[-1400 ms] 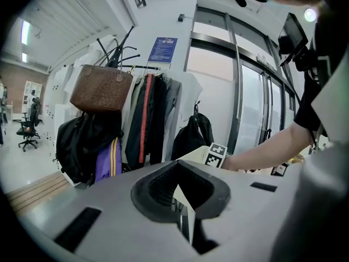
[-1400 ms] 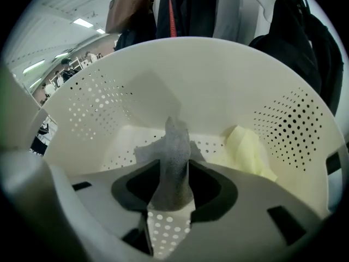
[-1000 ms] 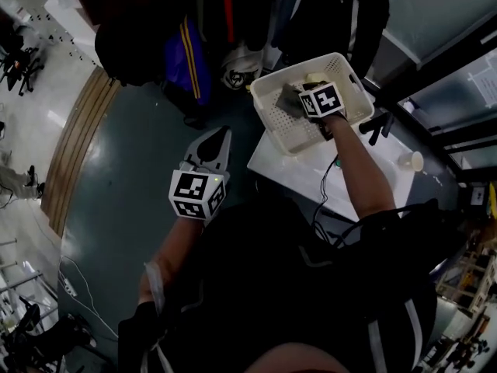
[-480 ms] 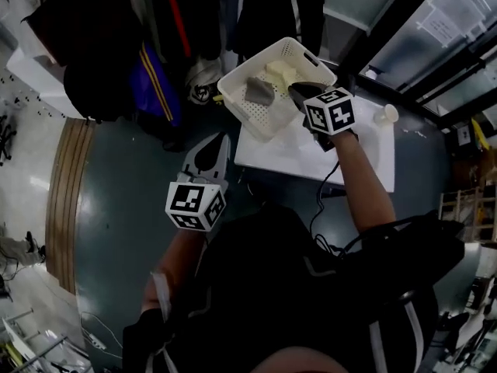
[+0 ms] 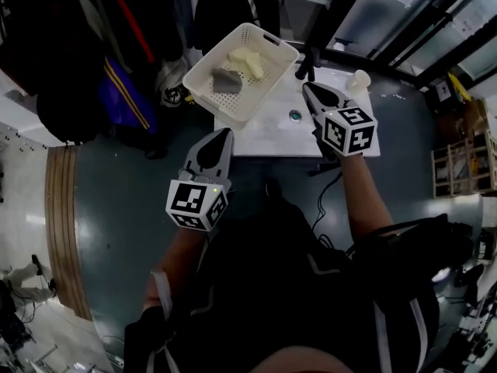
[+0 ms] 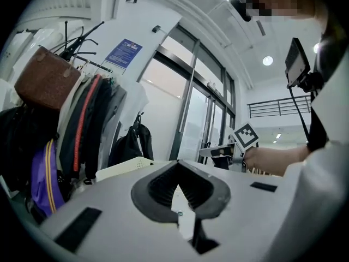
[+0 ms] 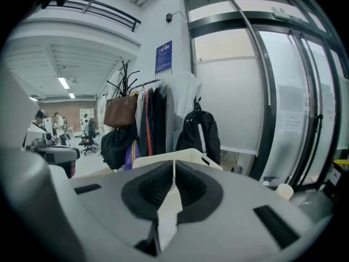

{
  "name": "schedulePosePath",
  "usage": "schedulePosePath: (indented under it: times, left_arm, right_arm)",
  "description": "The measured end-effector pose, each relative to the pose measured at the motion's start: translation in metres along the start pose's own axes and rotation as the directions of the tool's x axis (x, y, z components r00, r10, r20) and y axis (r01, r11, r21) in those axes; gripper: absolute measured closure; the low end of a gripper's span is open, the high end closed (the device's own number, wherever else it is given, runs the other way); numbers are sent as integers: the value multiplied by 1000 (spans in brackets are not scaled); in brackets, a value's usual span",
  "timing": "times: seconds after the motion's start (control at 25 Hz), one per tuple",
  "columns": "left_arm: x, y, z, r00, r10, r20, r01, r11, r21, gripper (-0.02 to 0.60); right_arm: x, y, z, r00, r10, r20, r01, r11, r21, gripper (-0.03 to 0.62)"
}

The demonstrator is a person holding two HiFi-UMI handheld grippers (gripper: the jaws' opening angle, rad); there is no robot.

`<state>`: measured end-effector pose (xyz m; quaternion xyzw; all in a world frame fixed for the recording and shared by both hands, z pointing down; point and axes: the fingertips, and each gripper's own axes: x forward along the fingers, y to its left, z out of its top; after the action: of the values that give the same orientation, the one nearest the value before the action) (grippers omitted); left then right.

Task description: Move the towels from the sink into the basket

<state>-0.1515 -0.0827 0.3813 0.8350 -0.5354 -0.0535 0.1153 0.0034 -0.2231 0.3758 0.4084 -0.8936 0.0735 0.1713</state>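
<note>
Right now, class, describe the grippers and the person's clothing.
The left gripper and right gripper are pale grey wedges with dark ribbed pads, each carrying a white cube of black square markers. The person wears a dark top; a cable runs beside the right arm.

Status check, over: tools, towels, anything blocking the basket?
Left tool shut, empty; right tool closing shut, empty. Gray towel and cream towel lie in the basket. Nothing over the basket.

white perforated basket (image 5: pixel 264 84) sits askew on the far left corner of the desk (image 5: pixel 272 134), holding a crumpled grey towel (image 5: pixel 225 80) beside a pale yellow towel (image 5: pixel 245 59).
</note>
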Motion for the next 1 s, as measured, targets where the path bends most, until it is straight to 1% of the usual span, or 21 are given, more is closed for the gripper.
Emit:
schedulePosePath:
  times: [0.08,0.24,0.36,0.48,0.6,0.8,1.0]
  left_arm:
    - [9,-11,-1,1000,-19,-8,19,1000,11,578]
    - [35,-23,0,999,-37,0,37,999,20,578]
    - [59,-34,-4,998,-62,-5,62,998,27,578]
    - [84,-51,-9,996,-86,-20,87,995,45,578]
    - [104,-66,-12,994,-104,-35,105,993,50,578]
    - [136,-83,-17,993,-106,-60,109,993,51,578]
    - [160,-90,-27,993,-89,-81,93,995,38,578]
  right_arm:
    - [-16,-11,-6,999,-30,16,29,999,14,574]
    - [-34,-29,-14,998,-47,31,47,999,5,582]
    - [-45,-53,-17,994,-79,71,75,996,52,582]
    - [-60,-81,-22,988,-126,91,122,991,54,582]
    - [-71,-104,-30,983,-163,87,161,987,21,582]
    - [-80,-133,-36,979,-178,100,174,983,55,582]
    - [-75,-158,-59,978,-204,46,204,979,10,582]
